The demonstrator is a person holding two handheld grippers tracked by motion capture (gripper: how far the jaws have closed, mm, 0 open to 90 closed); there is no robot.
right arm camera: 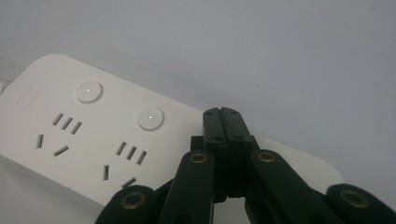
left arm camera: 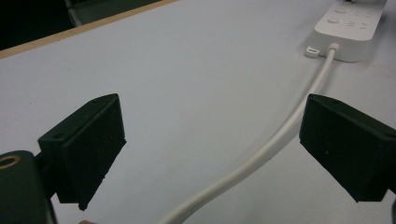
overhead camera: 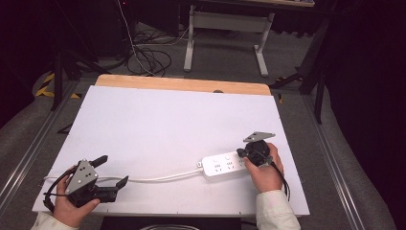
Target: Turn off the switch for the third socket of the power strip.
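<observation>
Power strip (overhead camera: 224, 164) is laid lengthwise along desk's (overhead camera: 167, 120) near edge; right tongs (right arm camera: 222, 116), closed empty, are poised over its right end; left tongs (left arm camera: 210, 140) are held wide astride its cord (left arm camera: 261, 154).

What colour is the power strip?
White; the power strip shows best in the right gripper view.

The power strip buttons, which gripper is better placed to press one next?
Probably the right gripper: its jaws are shut and poised over the power strip, beside a round button. The left gripper is open, far off, straddling the cord.
</observation>
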